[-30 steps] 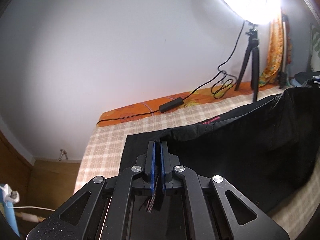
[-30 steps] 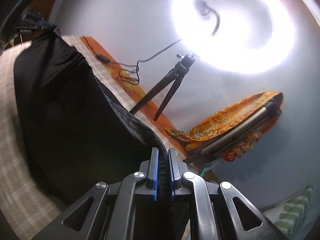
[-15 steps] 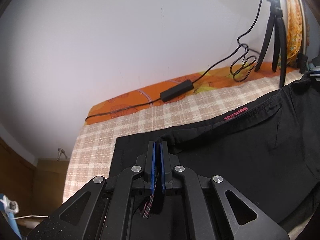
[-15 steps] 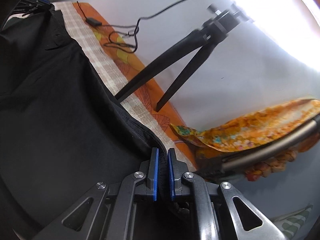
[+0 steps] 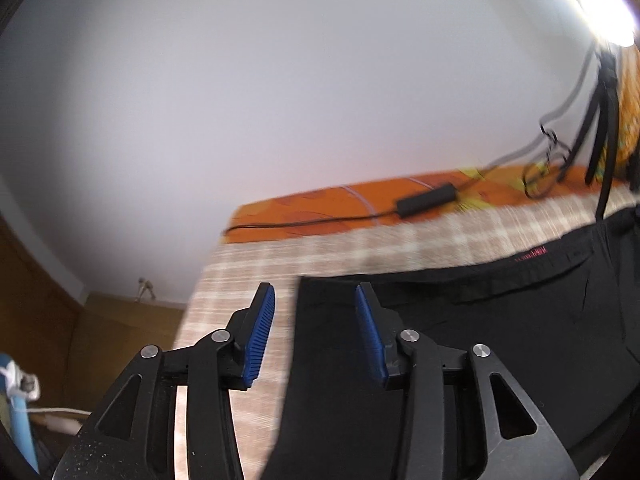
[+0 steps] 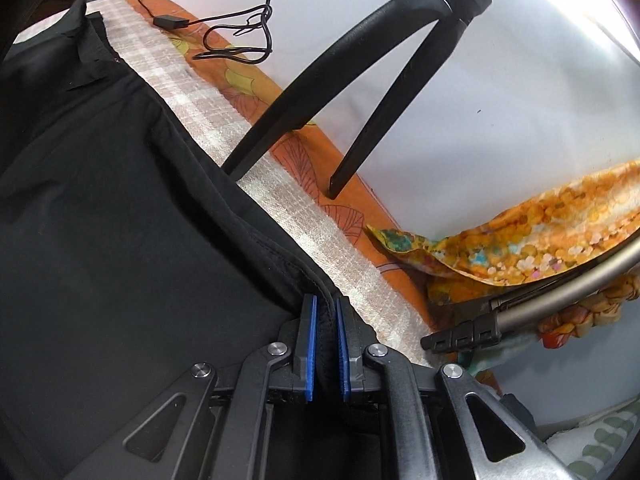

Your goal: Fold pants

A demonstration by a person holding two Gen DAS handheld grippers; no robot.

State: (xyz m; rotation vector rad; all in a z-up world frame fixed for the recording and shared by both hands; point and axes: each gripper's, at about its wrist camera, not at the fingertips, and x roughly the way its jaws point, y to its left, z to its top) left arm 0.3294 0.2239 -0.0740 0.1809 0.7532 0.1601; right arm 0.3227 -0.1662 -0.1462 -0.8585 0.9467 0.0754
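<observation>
1. The left gripper (image 5: 316,334) stands with its blue pads wide apart and nothing between them; the corner of the black pants (image 5: 460,340) lies flat just under and past its right-hand finger, while the other finger hangs over the checked blanket (image 5: 328,248).
2. The right gripper (image 6: 325,344) has its pads drawn close on a thick folded edge of the pants (image 6: 120,220), the cloth filling the narrow gap between them.
3. The pants are spread across the checked blanket (image 6: 280,192) as a broad dark sheet, mostly smooth, with a small line of red lettering (image 5: 532,255) near the far edge (too blurred to read) and a seamed band running along that edge.
4. Beyond the pants a strip of checked blanket stays bare, then an orange patterned sheet (image 5: 340,208) runs along the white wall (image 5: 280,100).
5. On that orange strip sit a black power brick (image 5: 426,200) with its cable and the black tripod legs (image 6: 360,92), the nearer foot almost at the pants' edge.
6. To the right of the right gripper lies a flowery orange cloth (image 6: 520,248) over a grey metal tube (image 6: 560,292), close beside the blanket's border.
</observation>
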